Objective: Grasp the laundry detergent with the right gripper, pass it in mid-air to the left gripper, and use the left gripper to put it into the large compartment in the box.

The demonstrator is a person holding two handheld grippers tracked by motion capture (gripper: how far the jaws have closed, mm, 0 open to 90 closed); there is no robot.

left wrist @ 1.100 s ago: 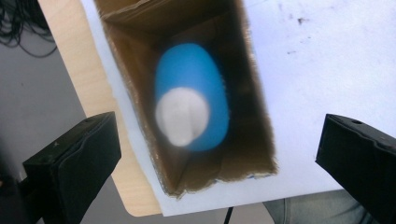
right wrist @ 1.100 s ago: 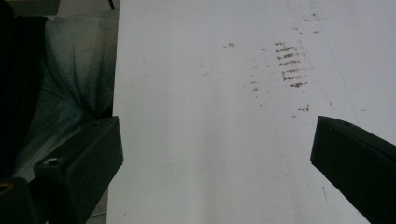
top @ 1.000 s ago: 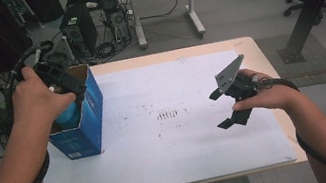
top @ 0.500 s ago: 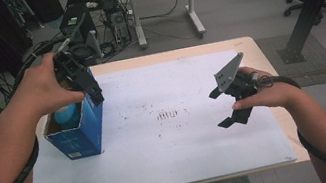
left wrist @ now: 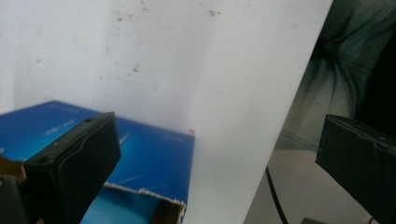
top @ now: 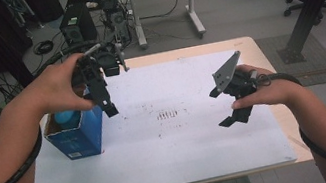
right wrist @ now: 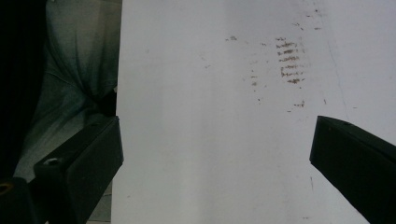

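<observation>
Forearms come in from the bottom corners of the high view; the left one slants up from the lower left to a hand closed round the left gripper (top: pixel 102 89) in the upper left of the frame, above the near right corner of the open blue cardboard box (top: pixel 77 134); the gripper tips downward, one black jaw reaching down to just beside the box's right top edge; in the left gripper view its jaws stand wide apart with nothing between them, the box's blue side (left wrist: pixel 140 158) and torn brown rim low in the frame.

The box stands upright at the left of the white-covered table (top: pixel 185 143), its long axis running up from the tabletop, open end up, a light blue rounded object (top: pixel 67 119) showing in the mouth.

The right forearm rises from the lower right; its hand holds the right gripper (top: pixel 224 106) right of centre, off the table, grey three-cornered plate on top, jaws pointing lower left and spread wide, empty; the right gripper view shows brown smudges (right wrist: pixel 289 60) on the white surface at upper right.
</observation>
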